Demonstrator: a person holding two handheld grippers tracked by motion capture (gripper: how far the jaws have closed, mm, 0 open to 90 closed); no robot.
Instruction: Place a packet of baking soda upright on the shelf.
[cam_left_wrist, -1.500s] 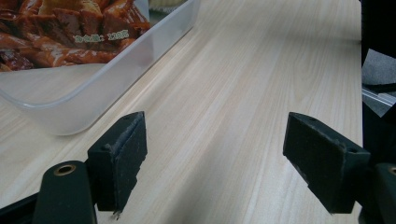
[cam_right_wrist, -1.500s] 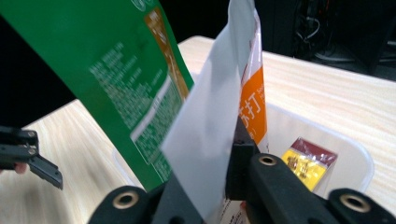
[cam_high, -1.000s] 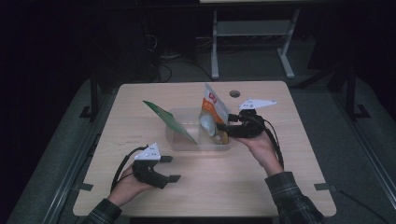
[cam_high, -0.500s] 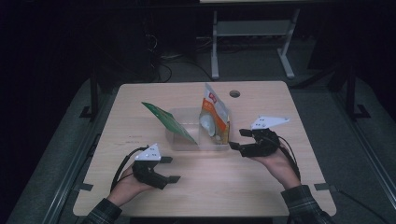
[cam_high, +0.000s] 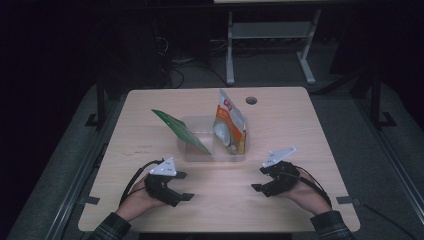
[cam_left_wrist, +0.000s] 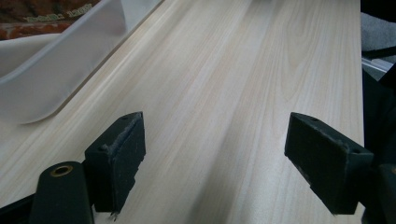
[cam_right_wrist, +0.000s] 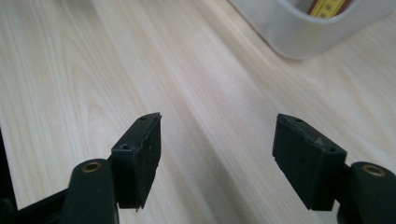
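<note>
On a pale wooden table (cam_high: 300, 130) seen from above, a clear plastic rectangular bin (cam_high: 200, 152) sits near the middle; a flat green packet (cam_high: 180, 131) leans tilted over the bin's left end, and an orange and white snack pouch (cam_high: 229, 125) stands upright at its right end, with a pale round object inside that is too blurred to tell; near the table's far edge is a small round cable hole (cam_high: 251, 100). At the near edge, the person's left hand (cam_high: 137, 200) holds the left gripper (cam_high: 184, 186), black with a grey three-cornered plate on top, resting low over bare wood, well apart from the bin; the right hand (cam_high: 310, 192) holds the right gripper (cam_high: 259, 179) at the near right, likewise apart from the bin. Along the left gripper's own view, its two black jaws stand wide apart with nothing between them but wood grain, and the bin's rounded translucent wall (cam_left_wrist: 60, 79) shows at upper left; along the right gripper's own view, its jaws are also spread wide and empty over the table, with the bin's corner (cam_right_wrist: 299, 32) at upper right.
</note>
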